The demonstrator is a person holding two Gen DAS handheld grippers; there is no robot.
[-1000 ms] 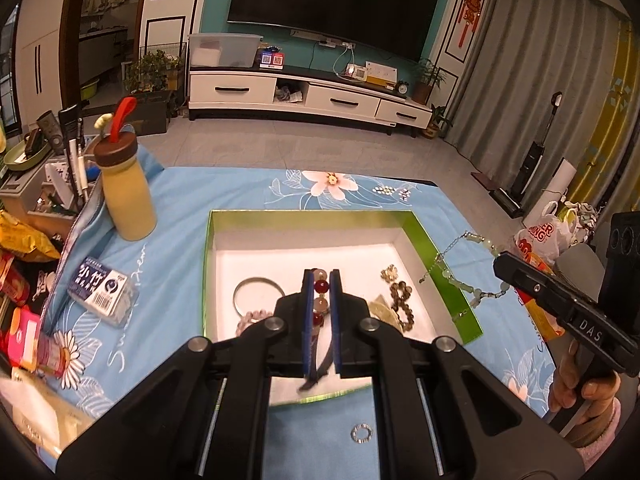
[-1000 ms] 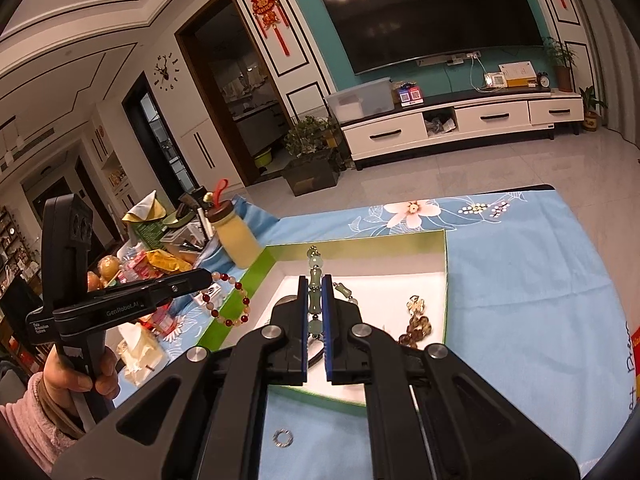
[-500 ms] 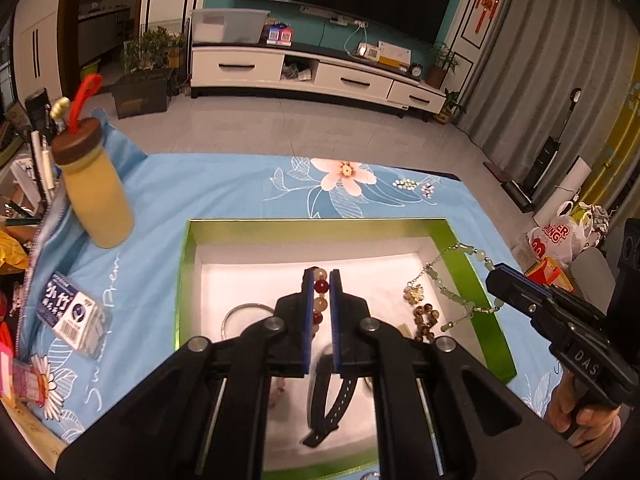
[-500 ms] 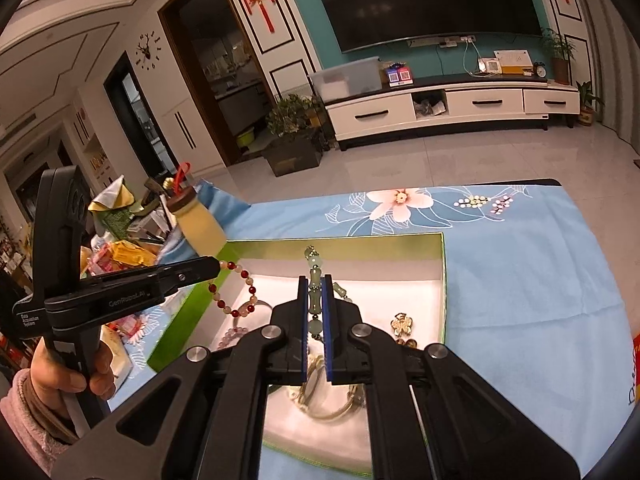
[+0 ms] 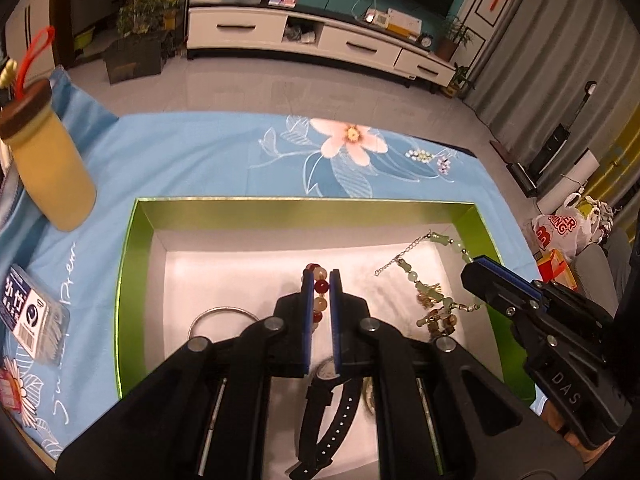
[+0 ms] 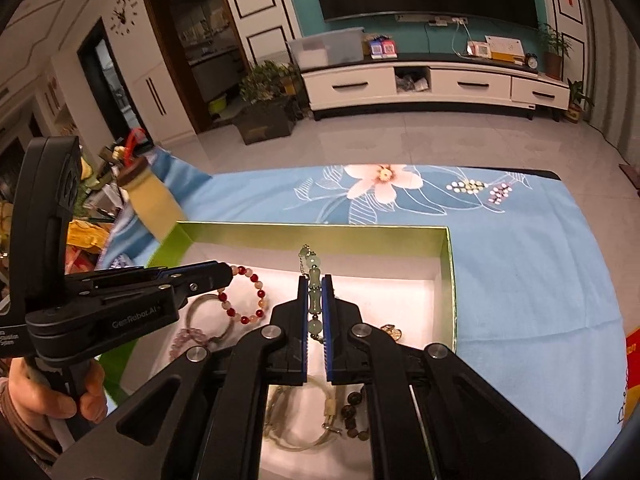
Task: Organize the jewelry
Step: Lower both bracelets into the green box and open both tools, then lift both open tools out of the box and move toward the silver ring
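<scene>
Fingers (image 5: 307, 300) of the left gripper (image 5: 320, 312) are clamped on a red-and-cream bead bracelet (image 5: 318, 296), which hangs as a loop over the green-rimmed box (image 5: 132, 248). From the right wrist view, that same bracelet (image 6: 244, 296) dangles from the left gripper's tip (image 6: 224, 270), its loop lying above the white floor of the box (image 6: 450, 264) near the left wall. Both fingers (image 6: 327, 300) of the right gripper (image 6: 316, 308) are pinched on a pale green jade bead chain (image 6: 314, 288); seen from the left wrist camera, this chain (image 5: 416, 276) trails from the right gripper (image 5: 476, 266) down toward the box's right side.

Inside the box lie a thin silver bangle (image 5: 218, 316), a black watch strap (image 5: 328, 412), a small heap of brown beads (image 5: 440, 320) and a pink bead bracelet (image 6: 188, 338). Lower in the right wrist view, a cream cord loop (image 6: 296, 432) rests on the box floor.

On the tabletop, covered by a blue flowered cloth (image 5: 200, 152), the box sits roughly at the middle. A yellow bottle with a brown cap (image 5: 48, 160) stands to the box's left, and a small white-and-blue packet (image 5: 32, 312) lies on the cloth beside the box's left wall.
</scene>
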